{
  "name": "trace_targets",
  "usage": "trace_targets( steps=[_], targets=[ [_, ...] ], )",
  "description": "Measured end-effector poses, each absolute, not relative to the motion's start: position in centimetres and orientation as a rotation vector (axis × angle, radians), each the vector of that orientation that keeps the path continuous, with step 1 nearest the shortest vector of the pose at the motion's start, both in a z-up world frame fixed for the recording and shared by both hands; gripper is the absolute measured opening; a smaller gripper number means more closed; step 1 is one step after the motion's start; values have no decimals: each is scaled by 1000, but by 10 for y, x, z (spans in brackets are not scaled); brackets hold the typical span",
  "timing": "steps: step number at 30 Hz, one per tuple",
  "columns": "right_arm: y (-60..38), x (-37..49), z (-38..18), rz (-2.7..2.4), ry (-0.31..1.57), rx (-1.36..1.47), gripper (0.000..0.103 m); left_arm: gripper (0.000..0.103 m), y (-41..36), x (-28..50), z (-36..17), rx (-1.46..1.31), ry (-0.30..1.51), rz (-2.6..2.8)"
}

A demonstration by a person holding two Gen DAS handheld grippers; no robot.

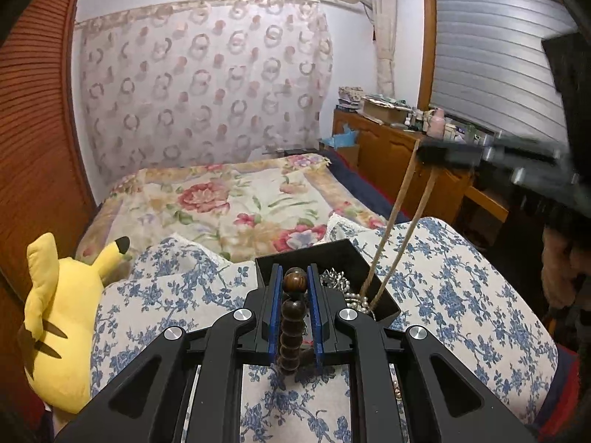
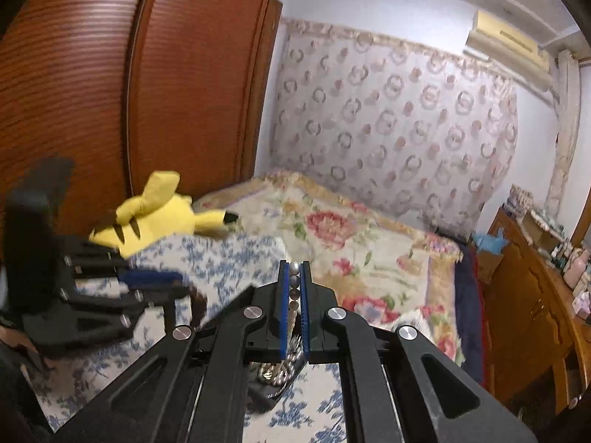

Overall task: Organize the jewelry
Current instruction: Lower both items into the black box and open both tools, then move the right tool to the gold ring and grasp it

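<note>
My left gripper [image 1: 294, 280] is shut on a dark brown wooden bead bracelet [image 1: 293, 317], held just above the near edge of a black jewelry box [image 1: 325, 254] on the blue-floral cushion. Silver and pearl pieces [image 1: 341, 284] lie inside the box. My right gripper [image 2: 294, 277] is shut on a pearl bead necklace [image 2: 293, 297]; in the left wrist view it sits blurred at upper right [image 1: 443, 153], with the necklace strands [image 1: 397, 214] stretched down into the box. The left gripper also shows blurred in the right wrist view [image 2: 177, 288].
A yellow Pikachu plush [image 1: 62, 317] lies left of the cushion [image 1: 461, 277]. A floral bedspread [image 1: 229, 203] lies beyond. A wooden wardrobe [image 2: 110, 92] stands left, and a cluttered wooden dresser [image 1: 399, 140] stands right under a shuttered window.
</note>
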State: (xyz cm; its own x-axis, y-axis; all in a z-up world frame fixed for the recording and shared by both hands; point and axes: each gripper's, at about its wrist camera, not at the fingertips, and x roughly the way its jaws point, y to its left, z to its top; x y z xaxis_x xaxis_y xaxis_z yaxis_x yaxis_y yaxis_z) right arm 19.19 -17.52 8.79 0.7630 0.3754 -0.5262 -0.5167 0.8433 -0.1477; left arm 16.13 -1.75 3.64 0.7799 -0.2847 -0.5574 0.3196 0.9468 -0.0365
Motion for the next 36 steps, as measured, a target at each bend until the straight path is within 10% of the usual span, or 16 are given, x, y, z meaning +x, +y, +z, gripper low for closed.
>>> trace_targets(
  steps=[20, 25, 36],
  targets=[
    [-179, 202, 35, 524, 654, -240, 7, 12, -36, 191, 40, 71, 615, -334],
    [-188, 200, 31, 518, 657, -221, 32, 13, -39, 200, 32, 70, 639, -323],
    [-215, 175, 8, 527, 676, -168, 32, 66, -38, 187, 13, 106, 643, -296]
  ],
)
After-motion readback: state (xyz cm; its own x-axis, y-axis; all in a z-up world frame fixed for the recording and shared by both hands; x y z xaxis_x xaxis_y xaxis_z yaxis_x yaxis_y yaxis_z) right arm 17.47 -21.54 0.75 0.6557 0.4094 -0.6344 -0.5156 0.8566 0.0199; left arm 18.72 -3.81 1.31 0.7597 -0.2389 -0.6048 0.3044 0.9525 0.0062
